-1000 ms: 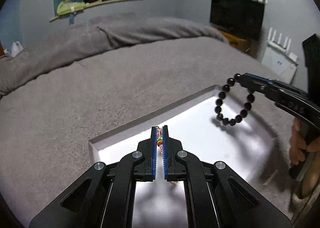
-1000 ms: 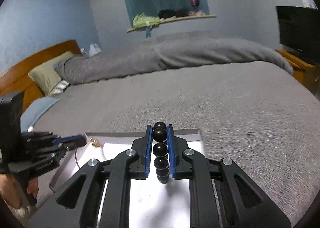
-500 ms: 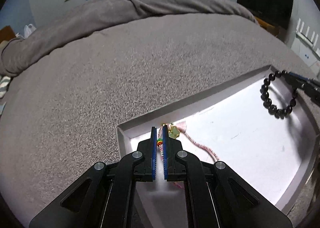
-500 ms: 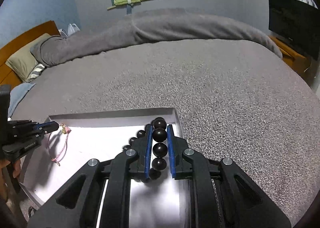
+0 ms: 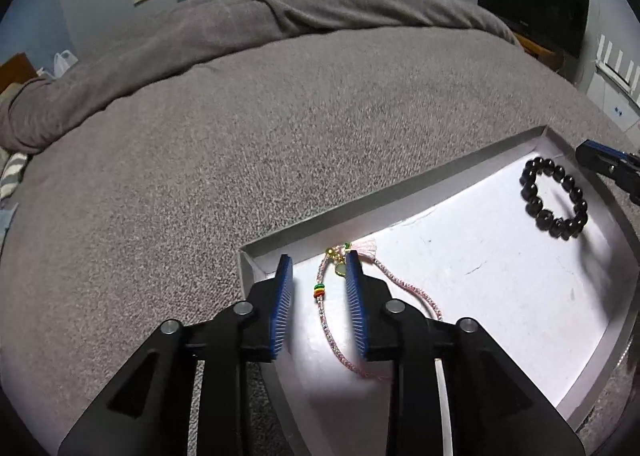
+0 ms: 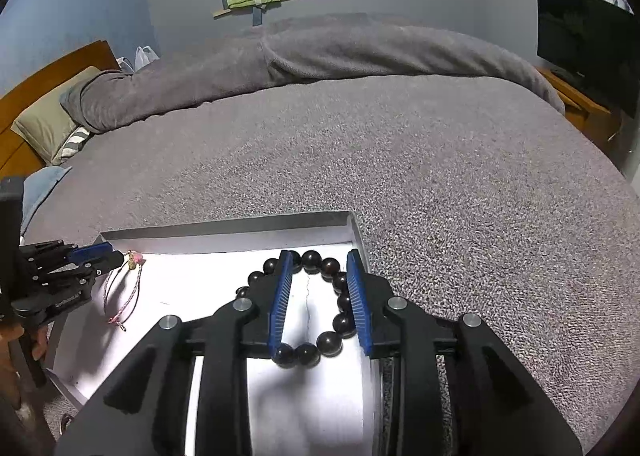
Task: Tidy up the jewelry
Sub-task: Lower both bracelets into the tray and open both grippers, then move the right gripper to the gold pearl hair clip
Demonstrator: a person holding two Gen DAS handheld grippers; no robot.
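Bracelets: black beaded (image 6: 316, 304), pink cord (image 5: 340, 320) in white tray (image 5: 400, 208), apparently released; both tools' jaws opening

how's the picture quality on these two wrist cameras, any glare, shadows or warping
Left wrist view: the white tray floor glares bright, strong fisheye bending, dark corner vignette, room dim. Right wrist view: the right gripper shadows the tray beneath the black bead bracelet, which stays sharp; the tray's far rim bows.
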